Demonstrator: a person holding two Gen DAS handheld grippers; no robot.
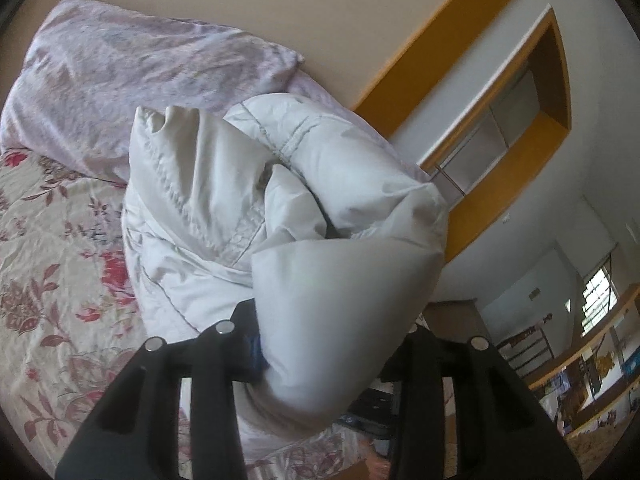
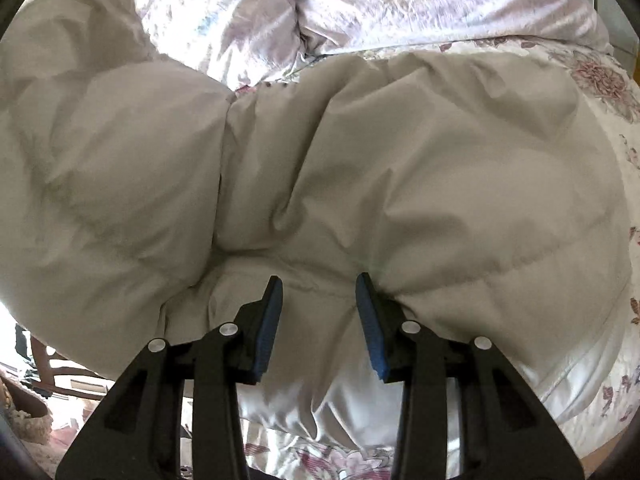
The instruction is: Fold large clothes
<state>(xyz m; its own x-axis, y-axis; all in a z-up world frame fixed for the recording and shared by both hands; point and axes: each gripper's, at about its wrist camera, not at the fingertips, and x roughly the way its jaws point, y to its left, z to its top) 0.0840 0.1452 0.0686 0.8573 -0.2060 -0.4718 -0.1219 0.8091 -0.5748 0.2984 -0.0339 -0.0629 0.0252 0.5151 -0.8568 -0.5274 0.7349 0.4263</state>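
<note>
While the puffy white coat (image 2: 400,168) lies bunched on the floral bed (image 1: 52,280), the left tongs (image 1: 324,360) hold a thick fold of it between their fingers — lifted toward the lens. Right tongs (image 2: 318,320) stand parted, blue pads (image 2: 266,328) pressing into the padding; a lilac pillow (image 1: 120,76) sits behind the coat.
</note>
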